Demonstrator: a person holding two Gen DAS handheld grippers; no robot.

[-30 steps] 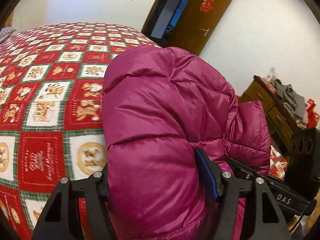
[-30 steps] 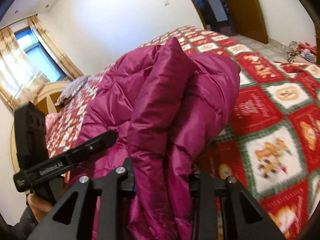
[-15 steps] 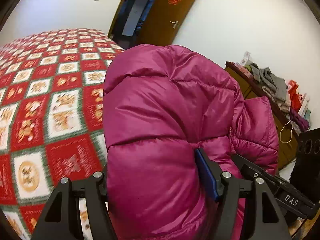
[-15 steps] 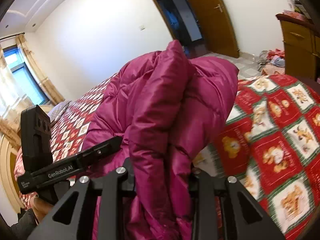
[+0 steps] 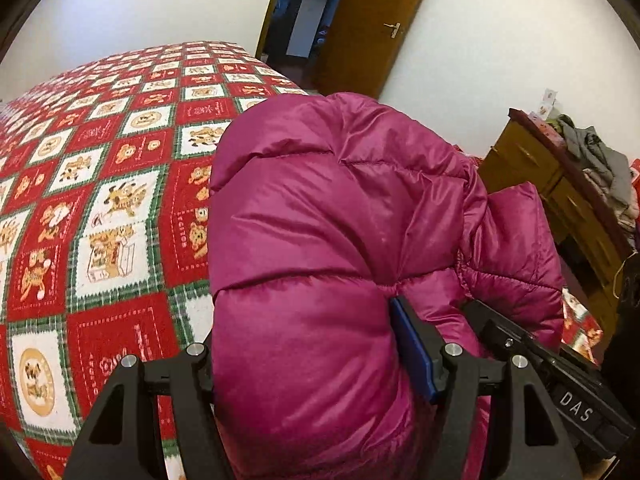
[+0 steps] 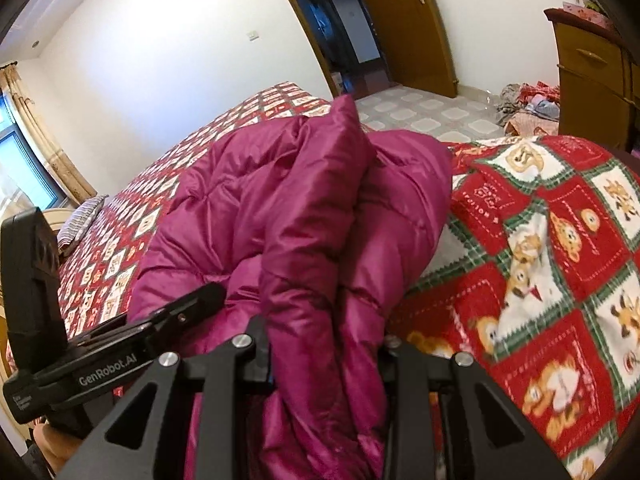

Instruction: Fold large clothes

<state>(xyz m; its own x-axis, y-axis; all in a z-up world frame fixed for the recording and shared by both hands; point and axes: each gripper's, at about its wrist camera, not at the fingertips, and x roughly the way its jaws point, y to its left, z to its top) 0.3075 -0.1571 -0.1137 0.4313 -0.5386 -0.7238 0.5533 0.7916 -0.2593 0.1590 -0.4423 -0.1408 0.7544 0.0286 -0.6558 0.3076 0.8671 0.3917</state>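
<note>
both grippers clamped on the magenta down jacket, lifted over the bed's corner.

my left gripper (image 5: 308,364) holds a fat quilted roll of the magenta down jacket (image 5: 340,240) between widely spread jaws, the blue pad (image 5: 412,356) pressed into the fabric; my right gripper (image 6: 326,360) pinches a thinner bunched fold of the jacket (image 6: 304,216) with jaws set narrow. the jacket hangs in front of both cameras and hides most of what lies straight ahead. under and around it is the red, white and green teddy-bear bedspread (image 5: 100,200), with a striped pillow (image 6: 80,220) far back by the curtained window (image 6: 24,160). beyond the bed i see an open wooden door (image 5: 368,28), a wooden dresser (image 5: 560,200) piled with clothes, and a heap of clothes on the tiled floor (image 6: 528,100).
</note>
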